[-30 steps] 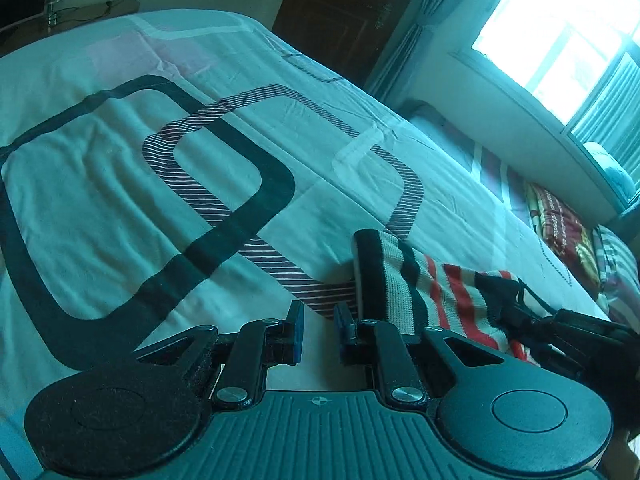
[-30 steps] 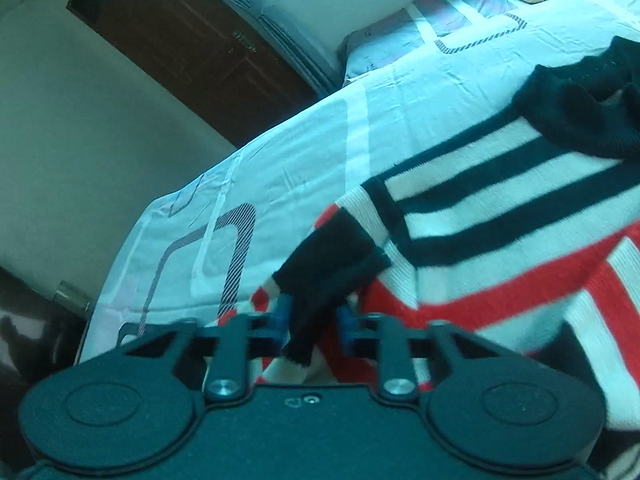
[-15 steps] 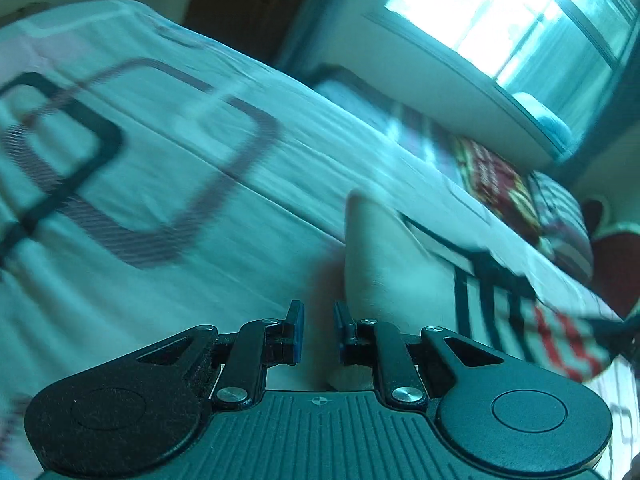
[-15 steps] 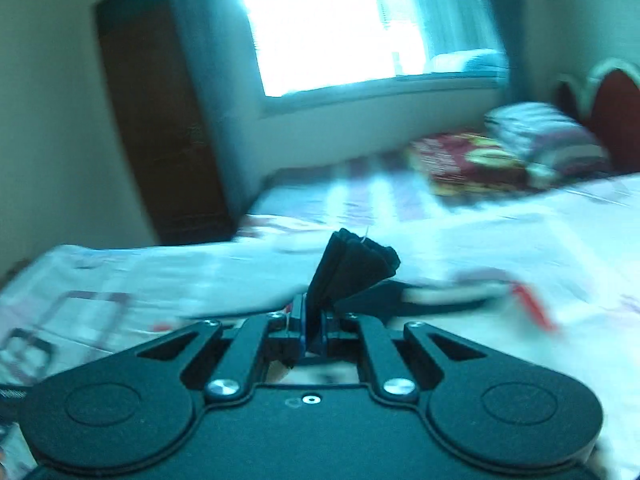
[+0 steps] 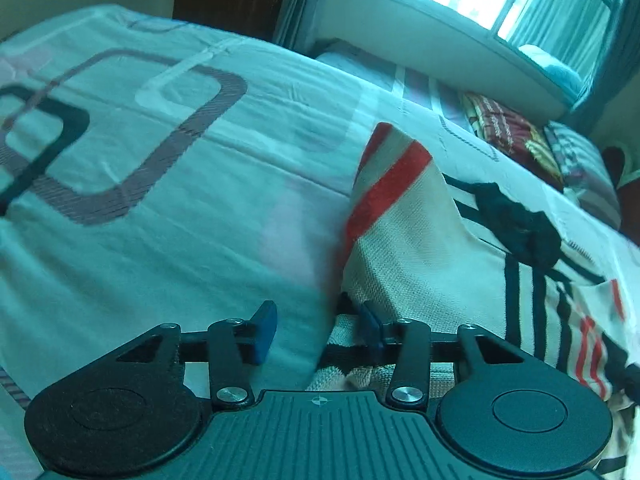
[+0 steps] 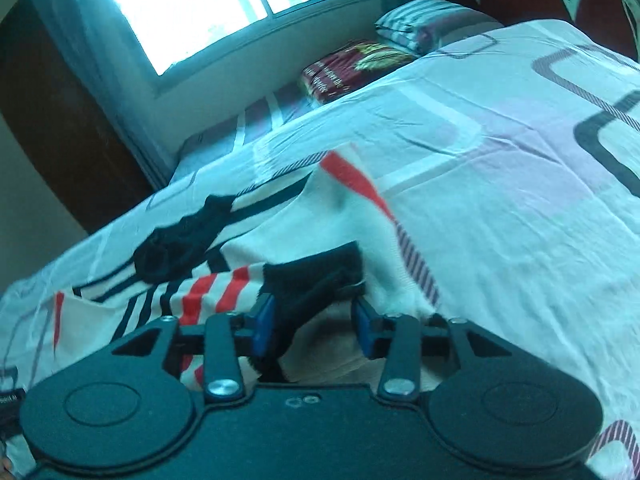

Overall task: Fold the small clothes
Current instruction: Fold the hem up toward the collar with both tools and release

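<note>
Lying on bed (image 6: 500, 160): striped sweater (image 5: 420, 240), one corner raised. Left hand-held gripper (image 5: 318, 330) wide open at its hem; right hand-held gripper (image 6: 314, 326) open around black cuff (image 6: 316, 280).

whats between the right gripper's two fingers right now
In the right wrist view, the sweater's black cuff lies between the open right gripper's fingers, against the left pad.

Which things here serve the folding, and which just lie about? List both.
Job: striped sweater, its black cuff, left gripper, right gripper, bedsheet as folding surface.

Lying about: red folded blanket, striped pillow, window curtain, dark wooden door.
</note>
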{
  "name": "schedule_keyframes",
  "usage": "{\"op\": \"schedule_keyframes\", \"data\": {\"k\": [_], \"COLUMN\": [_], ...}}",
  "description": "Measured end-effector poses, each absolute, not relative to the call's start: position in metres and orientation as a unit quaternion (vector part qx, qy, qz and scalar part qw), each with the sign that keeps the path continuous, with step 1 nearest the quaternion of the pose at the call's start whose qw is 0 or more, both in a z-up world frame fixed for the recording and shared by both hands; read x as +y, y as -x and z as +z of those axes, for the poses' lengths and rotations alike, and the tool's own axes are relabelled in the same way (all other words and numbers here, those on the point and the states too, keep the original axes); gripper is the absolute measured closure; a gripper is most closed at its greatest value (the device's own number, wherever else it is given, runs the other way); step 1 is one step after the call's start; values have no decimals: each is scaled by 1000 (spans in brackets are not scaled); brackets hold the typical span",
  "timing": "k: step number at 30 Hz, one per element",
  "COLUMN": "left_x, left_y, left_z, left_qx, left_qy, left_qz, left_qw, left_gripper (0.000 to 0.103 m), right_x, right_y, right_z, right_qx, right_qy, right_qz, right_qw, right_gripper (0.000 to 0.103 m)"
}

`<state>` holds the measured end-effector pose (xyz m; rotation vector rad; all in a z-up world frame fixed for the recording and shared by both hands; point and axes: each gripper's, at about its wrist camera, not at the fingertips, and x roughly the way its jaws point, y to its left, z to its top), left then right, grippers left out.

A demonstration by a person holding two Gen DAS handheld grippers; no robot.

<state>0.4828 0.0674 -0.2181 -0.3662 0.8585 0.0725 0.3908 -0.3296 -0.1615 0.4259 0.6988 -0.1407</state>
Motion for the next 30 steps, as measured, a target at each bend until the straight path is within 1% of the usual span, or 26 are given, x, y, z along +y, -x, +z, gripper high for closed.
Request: {"op": "schedule_keyframes", "data": {"k": [1,2,3,6,7,8,9,10,11,12,13,16,18,19,20,21,22,23,25,27,30], "left_x": [69,68,68,69,69,69,67,67,65,63,60,52,52,55,59,64,66,67,68,67,73], "left_y": [-482,-481,-480,-481,-484,-487,-492,-498,-502,-507,-513,-535,-550,-556,-562,-569,-575,-579,-587,-589,-589], "left_z": [-219,-219,-218,-211,-208,-204,-200,-197,-194,-192,-190,-195,-204,-209,-214,-220,-223,-223,-224,-224,-234], "left_qx": [412,411,411,411,410,407,403,398,392,385,381,391,403,405,404,407,404,396,394,380,368], "left_qy": [179,179,180,190,189,186,183,180,178,175,168,146,157,167,179,194,207,208,215,213,211], "left_qz": [36,38,40,29,24,20,18,19,21,22,21,10,9,13,18,20,23,26,17,31,45], "left_qw": [893,893,893,891,892,894,897,899,902,906,909,909,902,899,897,892,891,894,894,900,904], "left_gripper": [58,58,58,57,57,57,56,43,21,12,6,6,6,10,24,32,43,58,77,83,84], "right_x": [-330,-326,-324,-324,-326,-328,-326,-322,-317,-312,-308,-293,-284,-282,-282,-283,-285,-286,-284,-280,-276], "right_y": [-394,-396,-396,-390,-386,-382,-380,-381,-384,-388,-392,-404,-409,-410,-412,-413,-414,-415,-416,-418,-423], "right_z": [-163,-164,-165,-173,-169,-163,-155,-147,-140,-136,-133,-138,-148,-151,-154,-156,-157,-158,-158,-160,-173], "right_qx": [348,357,364,373,366,354,335,320,311,307,305,316,327,331,333,336,337,336,335,335,349], "right_qy": [-189,-166,-140,-89,-87,-93,-93,-84,-78,-80,-85,-80,-62,-56,-55,-60,-66,-70,-67,-60,-23], "right_qz": [-69,-71,-76,-102,-110,-108,-103,-97,-85,-70,-56,-33,-29,-30,-32,-34,-36,-36,-32,-27,-36], "right_qw": [916,916,917,918,920,925,932,939,943,946,947,945,942,942,941,939,939,938,939,940,936], "right_gripper": [73,88,93,96,96,93,89,82,78,76,76,75,75,75,75,75,75,74,73,73,74]}}
